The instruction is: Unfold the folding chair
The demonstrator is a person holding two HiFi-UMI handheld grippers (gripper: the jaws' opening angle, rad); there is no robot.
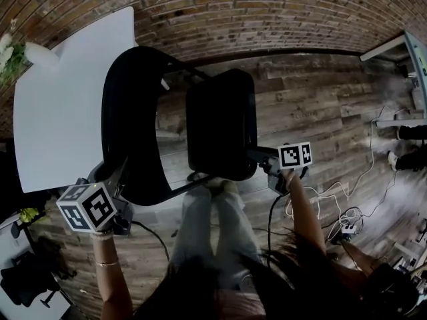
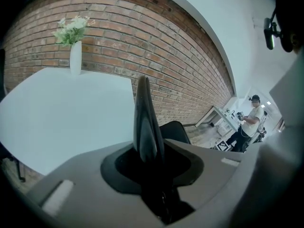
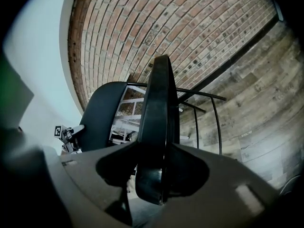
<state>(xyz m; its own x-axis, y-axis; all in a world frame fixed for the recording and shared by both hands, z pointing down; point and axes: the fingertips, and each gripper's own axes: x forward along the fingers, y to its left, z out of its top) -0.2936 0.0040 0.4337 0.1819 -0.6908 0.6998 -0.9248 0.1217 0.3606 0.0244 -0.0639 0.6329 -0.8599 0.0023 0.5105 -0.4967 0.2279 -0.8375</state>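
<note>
Gripping chair (image 1: 133,112) at two points on wood floor (image 1: 313,105), just beside desk (image 1: 67,105) edge.
Clamping backrest (image 2: 144,122) rim in left hand-held gripper (image 1: 115,176) and seat (image 3: 156,127) rim in right hand-held gripper (image 1: 259,156), each clenched on its part; holding seat swung apart from backrest, legs (image 3: 211,122) toward brick wall (image 1: 233,12).

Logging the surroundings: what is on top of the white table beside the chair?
A white vase of flowers stands on the white table, near its far edge. The chair hides a strip of the tabletop.
</note>
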